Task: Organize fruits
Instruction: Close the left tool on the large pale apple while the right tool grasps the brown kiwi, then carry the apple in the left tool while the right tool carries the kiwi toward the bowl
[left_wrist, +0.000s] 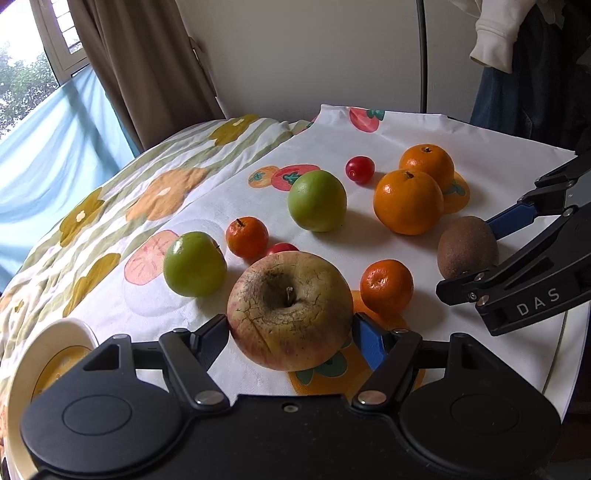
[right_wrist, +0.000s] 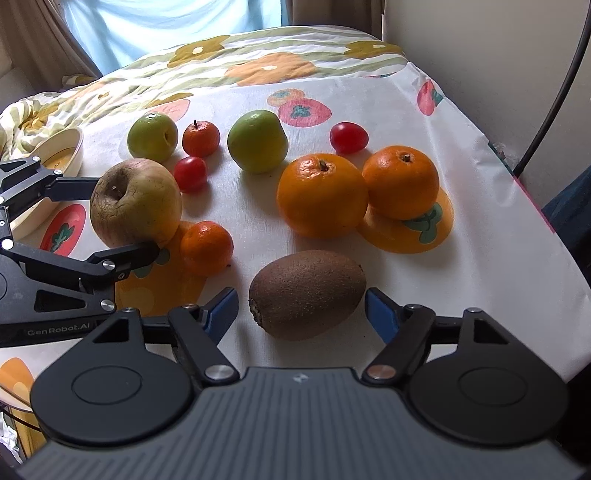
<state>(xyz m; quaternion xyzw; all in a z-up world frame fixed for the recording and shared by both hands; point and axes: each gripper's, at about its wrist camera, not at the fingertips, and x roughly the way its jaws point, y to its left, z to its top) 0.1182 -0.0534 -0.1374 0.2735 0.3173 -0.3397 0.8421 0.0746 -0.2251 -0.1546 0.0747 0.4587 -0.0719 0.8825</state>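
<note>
Our left gripper (left_wrist: 290, 328) clamps the apple (left_wrist: 290, 310) at its widest girth; it looks heavy, firm, wrinkled. Our right gripper (right_wrist: 301, 308) stands wide around the kiwi (right_wrist: 306, 291), untouched, at five o'clock from the oranges (right_wrist: 321, 195); squeeze its soft middle gently.

Bowl (left_wrist: 51, 354) partly behind left gripper (left_wrist: 291, 328)
</note>
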